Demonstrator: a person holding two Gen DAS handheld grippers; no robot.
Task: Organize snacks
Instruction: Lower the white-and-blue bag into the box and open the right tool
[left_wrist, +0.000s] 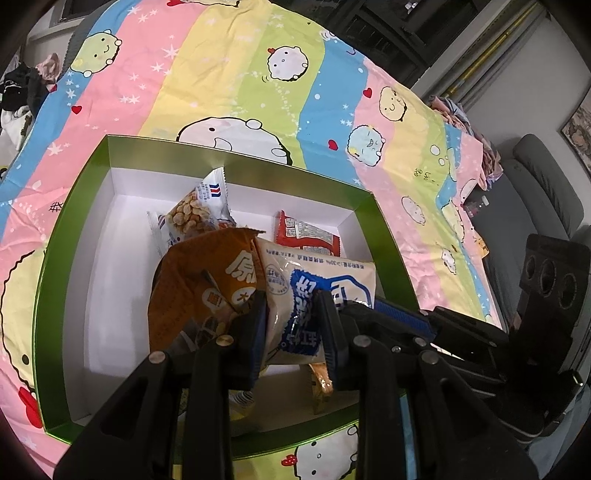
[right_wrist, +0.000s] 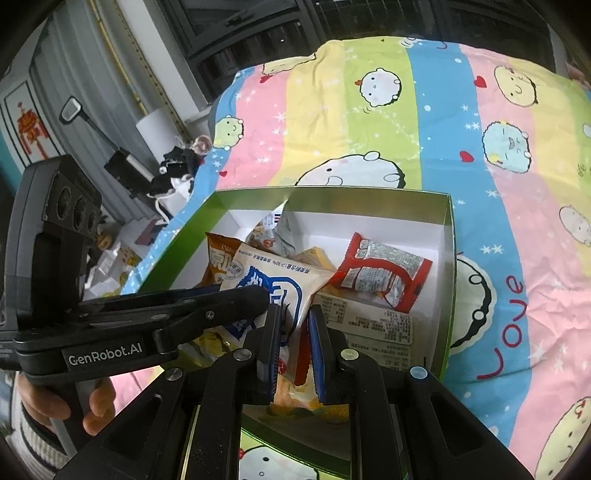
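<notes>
Both grippers, left (left_wrist: 295, 325) and right (right_wrist: 293, 343), clamped on cream-and-blue snack packet (left_wrist: 314, 291), long axis pointing away, over green-rimmed white cardboard box (left_wrist: 384, 236), left half bare.

- You're working over a bed under a pastel striped cartoon sheet (left_wrist: 229, 74).
- Your green-rimmed box (left_wrist: 55, 266) rests directly on it, at the near edge.

Showing both views in soft, even daylight, fairly bright. Bending straight lines hard toward the fisheye rims, darkening into black vignette at the corners. Catching a pale sheen along the green box (left_wrist: 229, 162) wall and small glints on a cream snack packet (right_wrist: 280, 280). Casting only faint shadows inside the box. Blurring slightly on the nearest tool fingers (right_wrist: 267, 343).
</notes>
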